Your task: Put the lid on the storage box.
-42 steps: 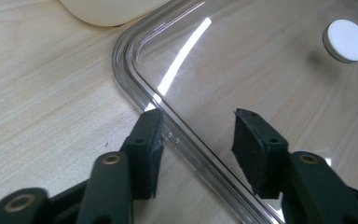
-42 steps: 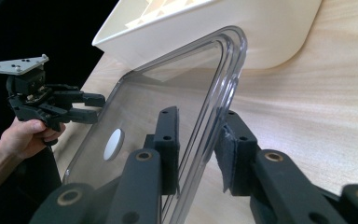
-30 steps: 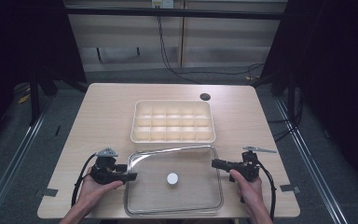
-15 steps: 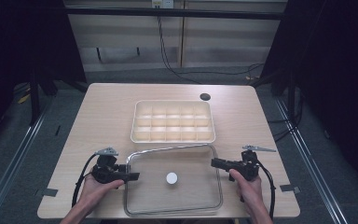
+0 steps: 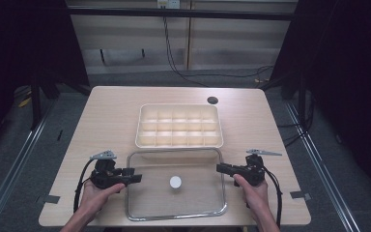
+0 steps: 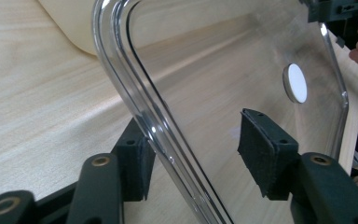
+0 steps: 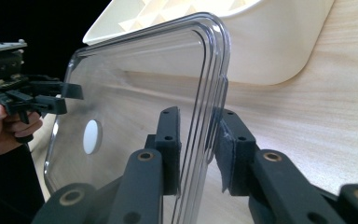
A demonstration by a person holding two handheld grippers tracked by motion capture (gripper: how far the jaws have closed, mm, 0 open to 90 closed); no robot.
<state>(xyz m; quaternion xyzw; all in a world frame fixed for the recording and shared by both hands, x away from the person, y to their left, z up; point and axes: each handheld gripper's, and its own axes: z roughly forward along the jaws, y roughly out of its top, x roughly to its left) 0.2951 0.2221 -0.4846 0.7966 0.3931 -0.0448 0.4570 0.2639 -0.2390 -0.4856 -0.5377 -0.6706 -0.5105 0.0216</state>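
A clear plastic lid [image 5: 193, 203] with a white round knob [image 5: 175, 182] lies at the table's front, just before a cream compartment tray [image 5: 178, 125]. My left gripper [image 5: 136, 178] is at the lid's left edge. In the left gripper view it [image 6: 193, 158] is open, its jaws wide apart on either side of the lid's rim [image 6: 135, 93]. My right gripper [image 5: 221, 167] is at the lid's right edge. In the right gripper view it [image 7: 198, 149] has its pads [image 7: 230, 149] pressed close on the rim [image 7: 214, 70], one above and one below.
The cream tray's compartments look empty. A dark round grommet [image 5: 212, 100] sits in the tabletop at the back right. Bare wood [image 5: 106, 125] lies to the left and right of the tray. The table's front edge is just behind the hands.
Both hands stay at the lid's two side edges. The lid's far rim stands out a little more sharply than a second ago; nothing else has visibly moved.
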